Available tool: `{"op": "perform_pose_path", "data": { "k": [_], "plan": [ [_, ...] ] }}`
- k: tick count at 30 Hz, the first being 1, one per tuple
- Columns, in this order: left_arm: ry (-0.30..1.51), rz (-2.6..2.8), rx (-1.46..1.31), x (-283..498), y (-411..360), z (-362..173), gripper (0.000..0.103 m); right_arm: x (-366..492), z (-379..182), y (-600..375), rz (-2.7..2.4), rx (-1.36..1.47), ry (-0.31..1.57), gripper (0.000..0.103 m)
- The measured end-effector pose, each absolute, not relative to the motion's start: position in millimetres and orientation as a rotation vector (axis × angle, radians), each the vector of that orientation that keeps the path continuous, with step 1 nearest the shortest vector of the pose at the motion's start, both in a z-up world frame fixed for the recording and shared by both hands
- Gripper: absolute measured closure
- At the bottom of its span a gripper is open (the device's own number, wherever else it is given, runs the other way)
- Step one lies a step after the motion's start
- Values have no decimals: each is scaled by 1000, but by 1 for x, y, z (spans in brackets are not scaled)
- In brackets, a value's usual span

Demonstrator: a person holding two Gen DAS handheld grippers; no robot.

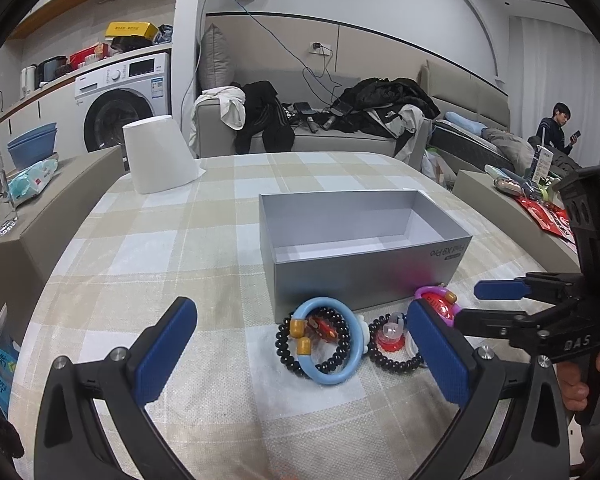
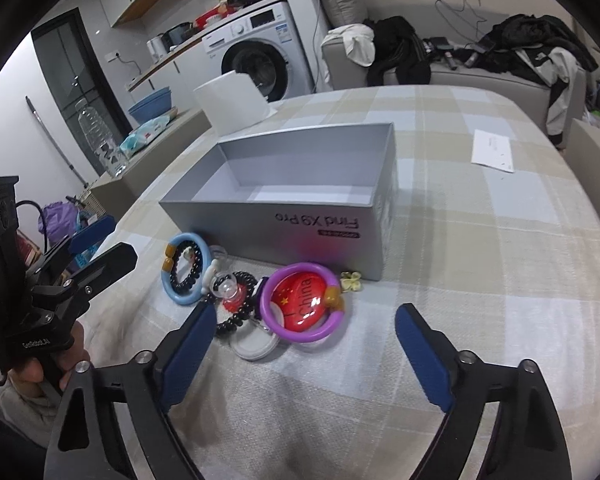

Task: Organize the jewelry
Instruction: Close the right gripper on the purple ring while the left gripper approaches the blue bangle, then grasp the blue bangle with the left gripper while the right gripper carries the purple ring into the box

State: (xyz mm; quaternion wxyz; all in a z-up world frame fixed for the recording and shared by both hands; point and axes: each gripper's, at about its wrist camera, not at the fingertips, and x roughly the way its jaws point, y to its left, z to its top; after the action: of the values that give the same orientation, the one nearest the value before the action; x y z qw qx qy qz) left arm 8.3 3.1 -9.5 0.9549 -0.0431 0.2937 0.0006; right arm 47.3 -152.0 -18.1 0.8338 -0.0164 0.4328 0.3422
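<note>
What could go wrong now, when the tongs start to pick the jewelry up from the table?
1. The purple ring lies around the red China badge, so the open right tongs may lift both or drop one.
2. The blue ring and black bead bracelet overlap, so they may snag together.

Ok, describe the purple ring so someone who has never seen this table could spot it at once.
Find the open grey box on the checked tablecloth; the jewelry is heaped along its printed side. The purple ring is at the pile's right end in the right wrist view. Unlike the blue ring, which encircles black beads, it frames a glossy red heart marked "China".
</note>
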Motion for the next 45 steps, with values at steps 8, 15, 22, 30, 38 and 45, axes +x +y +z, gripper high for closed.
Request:
{"op": "perform_pose_path", "data": {
  "k": [8,15,22,30,38,45],
  "plan": [
    [608,-21,-98,9,4,-10,1,52,-23,-141,734,-56,945,27],
    [609,-19,-101,9,4,-10,1,57,-26,-131,734,-80,959,38],
    [609,-21,-106,10,4,-11,1,56,-28,-128,721,-100,958,45],
    [622,-15,-116,12,7,-12,1,51,-23,-141,737,-53,925,50],
    [734,-26,-142,24,10,-23,1,45,-16,-166,791,82,876,51],
    [788,-58,-96,28,1,-28,15,45,-14,-169,818,116,873,50]
  ]
}}
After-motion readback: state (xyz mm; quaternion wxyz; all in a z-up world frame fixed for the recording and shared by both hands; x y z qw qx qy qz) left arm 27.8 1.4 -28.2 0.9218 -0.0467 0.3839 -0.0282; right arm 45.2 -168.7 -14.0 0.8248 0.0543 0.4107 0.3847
